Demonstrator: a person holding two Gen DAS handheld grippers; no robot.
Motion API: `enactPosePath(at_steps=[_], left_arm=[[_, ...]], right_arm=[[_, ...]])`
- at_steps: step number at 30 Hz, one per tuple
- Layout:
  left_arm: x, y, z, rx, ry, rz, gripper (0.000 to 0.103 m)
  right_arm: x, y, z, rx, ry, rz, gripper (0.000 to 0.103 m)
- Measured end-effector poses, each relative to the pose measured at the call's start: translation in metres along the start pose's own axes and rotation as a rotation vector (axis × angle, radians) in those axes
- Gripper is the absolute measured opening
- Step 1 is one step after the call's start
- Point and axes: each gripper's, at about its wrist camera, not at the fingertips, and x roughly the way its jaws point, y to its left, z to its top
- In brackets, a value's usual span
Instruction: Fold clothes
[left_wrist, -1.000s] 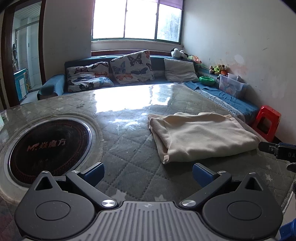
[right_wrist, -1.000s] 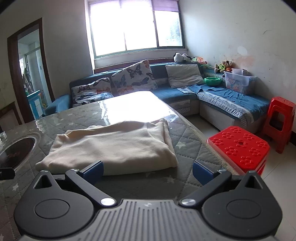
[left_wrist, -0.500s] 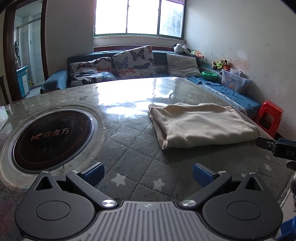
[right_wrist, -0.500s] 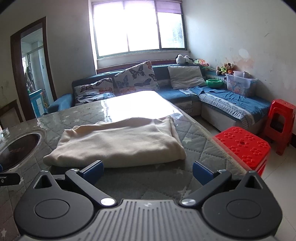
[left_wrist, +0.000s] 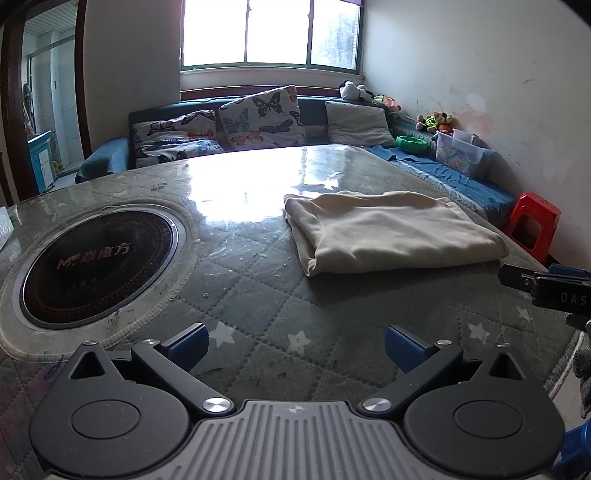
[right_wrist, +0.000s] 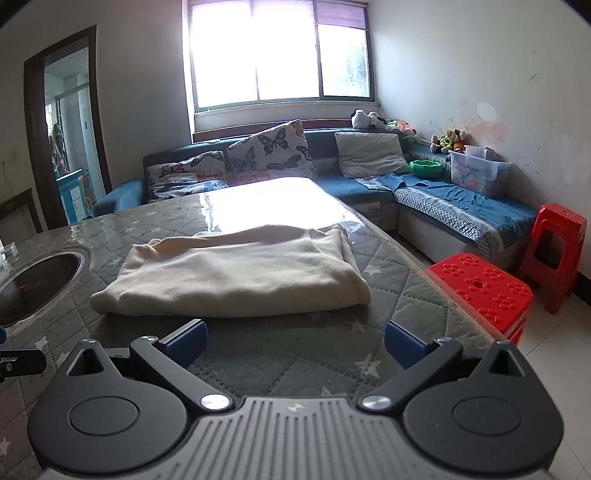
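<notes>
Both the left claw (left_wrist: 295, 343) and the right claw (right_wrist: 294, 341) are held wide open, empty; the folded cloth (right_wrist: 236, 275), apparently finished, could be dragged crooked on the counter (left_wrist: 258, 295) if snagged.

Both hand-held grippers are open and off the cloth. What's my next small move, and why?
Probably bring the right hand-held gripper forward to the cream garment's near folded edge. It lies folded and apart from both open grippers, nearest the right one, so another fold or a lift starts there.
</notes>
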Motion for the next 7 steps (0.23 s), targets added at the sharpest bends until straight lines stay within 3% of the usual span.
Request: enactPosePath(at_steps=[7], left_arm=[[-0.0035,-0.0029,-0.0011,0.002,-0.009,-0.001,0.103]], right_arm=[[-0.0044,0.0012,-0.0012,-0.008,-0.006,-0.001,0.103]])
